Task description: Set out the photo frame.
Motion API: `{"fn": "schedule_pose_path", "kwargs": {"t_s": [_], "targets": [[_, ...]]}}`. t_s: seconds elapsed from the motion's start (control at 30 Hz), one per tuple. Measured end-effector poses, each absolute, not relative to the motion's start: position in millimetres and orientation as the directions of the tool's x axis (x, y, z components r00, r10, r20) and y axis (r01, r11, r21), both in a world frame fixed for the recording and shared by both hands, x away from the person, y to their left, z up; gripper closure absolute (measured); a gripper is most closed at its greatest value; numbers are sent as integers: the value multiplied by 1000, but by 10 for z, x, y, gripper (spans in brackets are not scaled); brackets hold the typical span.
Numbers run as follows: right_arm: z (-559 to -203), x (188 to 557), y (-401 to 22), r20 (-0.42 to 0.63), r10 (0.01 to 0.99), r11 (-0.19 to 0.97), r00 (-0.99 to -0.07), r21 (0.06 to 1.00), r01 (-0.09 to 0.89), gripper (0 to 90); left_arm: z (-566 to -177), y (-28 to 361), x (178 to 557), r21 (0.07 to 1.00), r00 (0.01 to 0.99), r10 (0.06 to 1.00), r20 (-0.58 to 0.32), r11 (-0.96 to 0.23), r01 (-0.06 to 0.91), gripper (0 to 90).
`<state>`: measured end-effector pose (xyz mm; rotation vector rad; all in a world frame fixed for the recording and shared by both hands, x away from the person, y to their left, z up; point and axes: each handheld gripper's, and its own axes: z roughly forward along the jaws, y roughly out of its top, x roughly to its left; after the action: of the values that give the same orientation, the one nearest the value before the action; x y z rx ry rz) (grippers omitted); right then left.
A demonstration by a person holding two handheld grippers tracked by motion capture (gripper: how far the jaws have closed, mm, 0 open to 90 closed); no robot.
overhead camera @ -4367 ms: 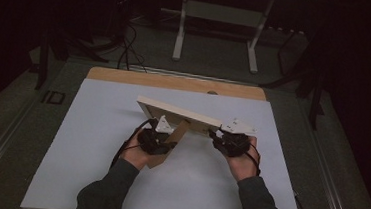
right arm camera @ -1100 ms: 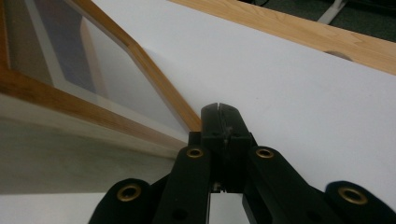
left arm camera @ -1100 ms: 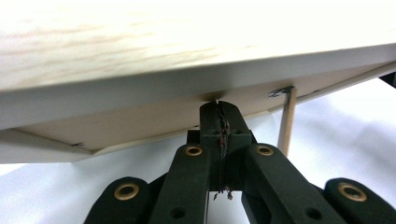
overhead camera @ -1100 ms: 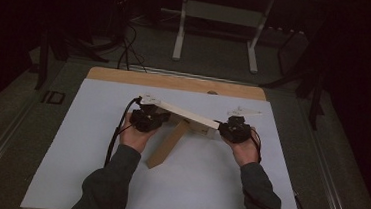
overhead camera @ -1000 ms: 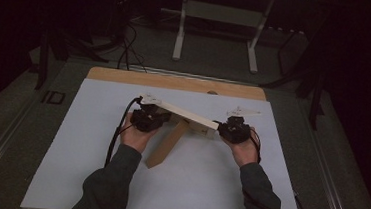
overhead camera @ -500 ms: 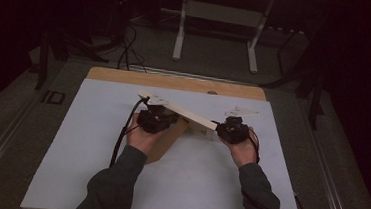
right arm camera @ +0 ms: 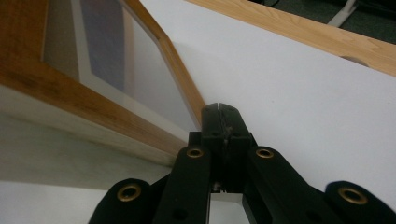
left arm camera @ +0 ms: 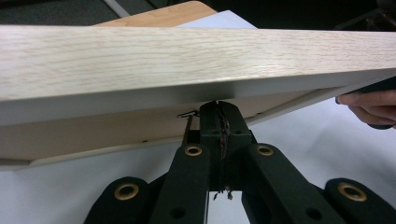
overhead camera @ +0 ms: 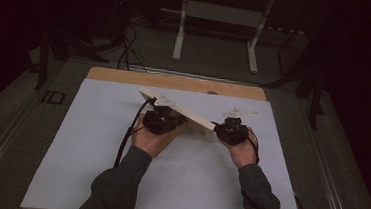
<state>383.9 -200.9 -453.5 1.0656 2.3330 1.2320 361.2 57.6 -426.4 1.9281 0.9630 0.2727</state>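
Wooden picture frame (overhead camera: 192, 116) tilted, far-left to near-right

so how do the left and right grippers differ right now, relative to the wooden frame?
The left gripper sits under the middle of the wooden frame, its tips up against the pale underside; the right gripper sits at the frame's right end, beside its corner. In the left gripper view the frame spans the picture above the jaws; in the right gripper view it lies off to one side. Shared: both are shut with nothing between the jaws, and both are over the white sheet.
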Motion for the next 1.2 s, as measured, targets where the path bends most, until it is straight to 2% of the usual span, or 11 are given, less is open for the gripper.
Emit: {"fn": "schedule_pose_path", "kwargs": {"t_s": [1.2], "targets": [[-4501, 3686, -1877, 67, 679, 389, -731, 812, 436, 900, -4363, 386, 3647, 795, 681, 710, -180, -303, 526, 900]]}}
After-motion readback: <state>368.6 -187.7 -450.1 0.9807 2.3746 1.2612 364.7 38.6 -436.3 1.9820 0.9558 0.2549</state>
